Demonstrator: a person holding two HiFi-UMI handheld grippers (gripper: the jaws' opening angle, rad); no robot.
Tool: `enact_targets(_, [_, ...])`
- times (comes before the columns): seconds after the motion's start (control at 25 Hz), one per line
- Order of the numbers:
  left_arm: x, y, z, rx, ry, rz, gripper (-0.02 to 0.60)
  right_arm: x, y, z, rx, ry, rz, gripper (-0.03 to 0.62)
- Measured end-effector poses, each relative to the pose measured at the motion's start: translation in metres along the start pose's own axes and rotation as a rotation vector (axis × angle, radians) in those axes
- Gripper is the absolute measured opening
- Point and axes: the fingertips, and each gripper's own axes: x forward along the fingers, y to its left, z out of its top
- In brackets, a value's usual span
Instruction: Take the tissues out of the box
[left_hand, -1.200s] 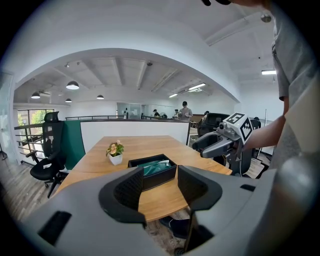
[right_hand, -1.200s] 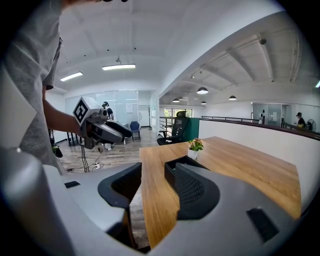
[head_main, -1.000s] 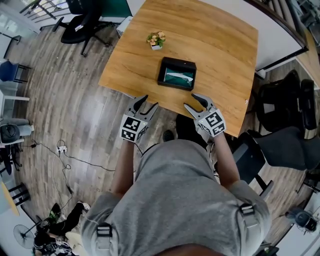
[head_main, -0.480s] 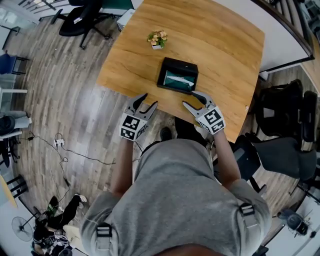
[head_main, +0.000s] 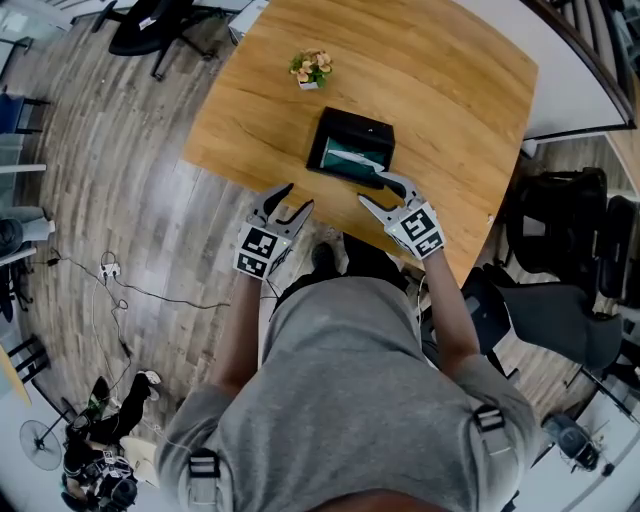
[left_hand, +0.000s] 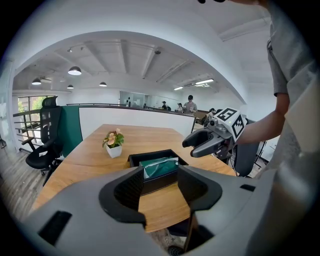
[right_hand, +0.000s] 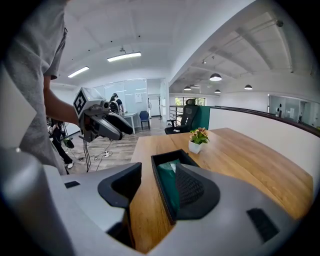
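Note:
A black open box (head_main: 336, 133) lies on the wooden table (head_main: 440, 90), with a green pack of tissues (head_main: 357, 158) inside. The left gripper (head_main: 297, 197) hovers open and empty at the table's near edge, left of the box. In its own view the box (left_hand: 134, 159) and the tissues (left_hand: 159, 166) sit between and just beyond its jaws (left_hand: 159, 187). The right gripper (head_main: 375, 190) is open and empty, its tips at the box's near right corner. In its view (right_hand: 157, 192) the tissues (right_hand: 167, 182) lie beside the right jaw.
A small potted plant (head_main: 311, 68) stands on the table beyond the box. Office chairs stand at the right (head_main: 560, 240) and upper left (head_main: 150, 25). Cables (head_main: 120, 290) trail on the wood floor at left. The table's near edge runs just under both grippers.
Both grippers have moved forward toward the box. The right one's tips now reach its near corner, and the left one now reaches the table's near edge. Both have stayed open.

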Motion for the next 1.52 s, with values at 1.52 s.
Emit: enact_targets(1.52, [0.016, 0.018, -0.023, -0.063, 0.056, 0.065, 0.227, 0.081, -0.036, -0.031, -0.241, 0.237, 0.146, 0.25])
